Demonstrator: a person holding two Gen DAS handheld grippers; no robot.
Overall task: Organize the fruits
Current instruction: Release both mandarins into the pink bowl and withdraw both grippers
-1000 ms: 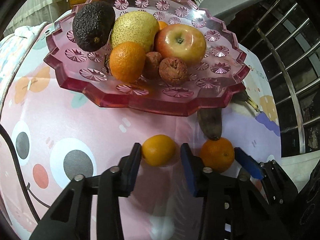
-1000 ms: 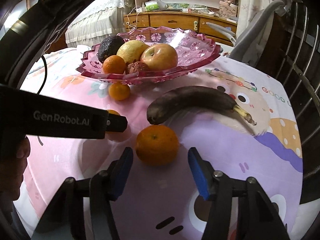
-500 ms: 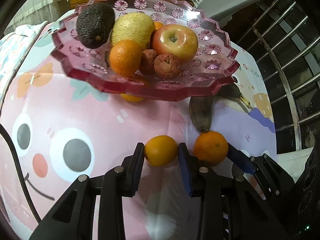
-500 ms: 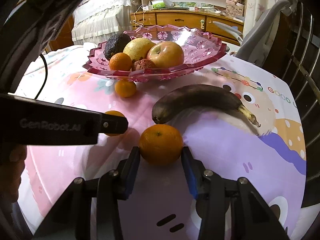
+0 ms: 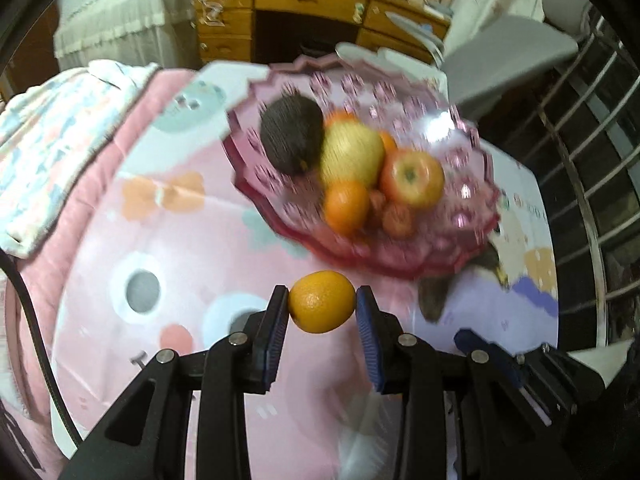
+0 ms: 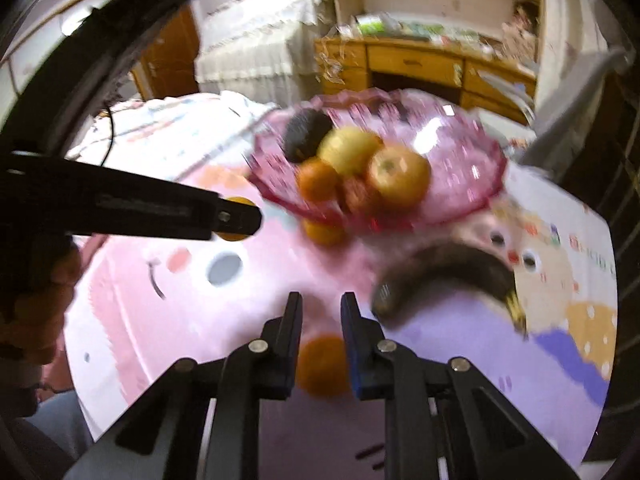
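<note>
Your left tool (image 5: 322,304) pinches the small orange (image 5: 322,302), lifted for the bowl (image 5: 460,256); your right tool (image 6: 320,312) is nearly closed on nothing, its orange (image 6: 322,366) lying below the jaws.

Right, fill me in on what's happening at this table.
A person is sorting fruit with a handheld tool in each hand. The left tool is clamped on a small orange, in front of the pink bowl that already holds several fruits. The right tool has its fingers close together over a second orange, but that view is too blurred to tell if it is gripped. A dark banana lies on the cloth.
</note>
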